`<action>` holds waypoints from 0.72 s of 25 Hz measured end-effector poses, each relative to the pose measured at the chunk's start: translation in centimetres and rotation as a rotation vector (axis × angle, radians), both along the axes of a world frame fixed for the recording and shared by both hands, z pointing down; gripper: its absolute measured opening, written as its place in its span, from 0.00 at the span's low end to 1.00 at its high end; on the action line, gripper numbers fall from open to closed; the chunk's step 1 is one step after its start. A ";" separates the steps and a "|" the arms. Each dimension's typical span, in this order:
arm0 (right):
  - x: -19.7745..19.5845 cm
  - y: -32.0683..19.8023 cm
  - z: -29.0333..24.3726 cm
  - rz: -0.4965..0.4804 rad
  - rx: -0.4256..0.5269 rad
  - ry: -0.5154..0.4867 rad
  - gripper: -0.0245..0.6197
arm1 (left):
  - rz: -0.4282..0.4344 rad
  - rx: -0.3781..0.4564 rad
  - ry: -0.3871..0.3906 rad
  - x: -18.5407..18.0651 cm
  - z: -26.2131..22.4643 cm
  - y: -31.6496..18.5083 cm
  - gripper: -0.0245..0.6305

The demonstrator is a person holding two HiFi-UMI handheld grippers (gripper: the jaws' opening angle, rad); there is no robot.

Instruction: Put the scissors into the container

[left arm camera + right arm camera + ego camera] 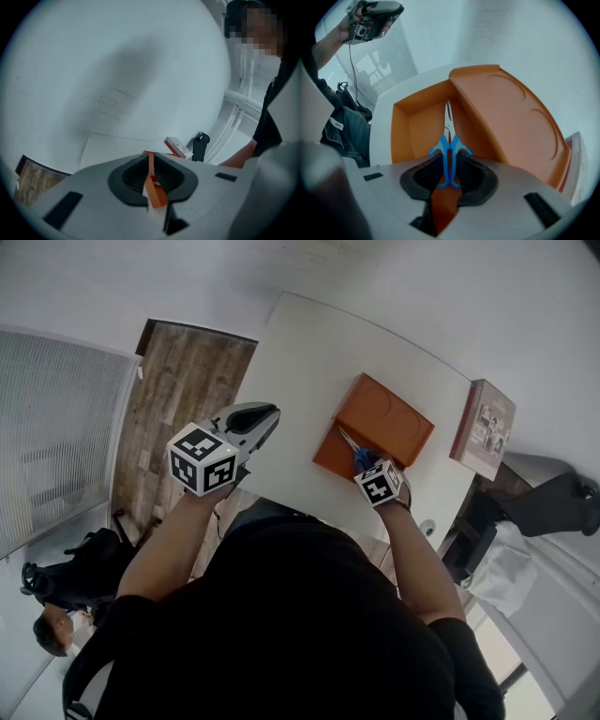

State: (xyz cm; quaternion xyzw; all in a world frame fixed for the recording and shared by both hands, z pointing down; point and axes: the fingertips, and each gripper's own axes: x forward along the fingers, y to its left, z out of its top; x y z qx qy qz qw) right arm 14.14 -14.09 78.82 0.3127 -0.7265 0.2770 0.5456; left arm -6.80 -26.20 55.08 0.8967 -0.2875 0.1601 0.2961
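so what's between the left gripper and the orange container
Only bare white table, as the head view shows; the left gripper hangs left of the container.

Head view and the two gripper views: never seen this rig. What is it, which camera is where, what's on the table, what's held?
No robot here: a person holds a two-finger gripper in each hand. The head view comes from a camera on the person's head, looking steeply down. Each gripper view rides on one gripper and looks along its fingers. On the white table lies an open orange container, its lid tilted back, with a book near it. The right gripper is shut on the blue handles of the scissors, blades pointing into the container. The left gripper is held up in the air, fingers together, nothing between them.
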 end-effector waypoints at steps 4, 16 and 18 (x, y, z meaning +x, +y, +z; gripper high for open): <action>0.1 -0.1 0.3 -0.007 -0.008 0.015 0.18 | -0.001 -0.003 0.003 -0.2 0.0 -0.1 0.10; 0.1 -0.1 0.7 -0.028 -0.035 0.036 0.18 | 0.006 -0.010 0.000 0.0 0.3 0.0 0.10; 0.2 -0.1 0.8 -0.030 -0.038 0.039 0.18 | 0.007 -0.010 0.001 0.0 0.3 0.0 0.10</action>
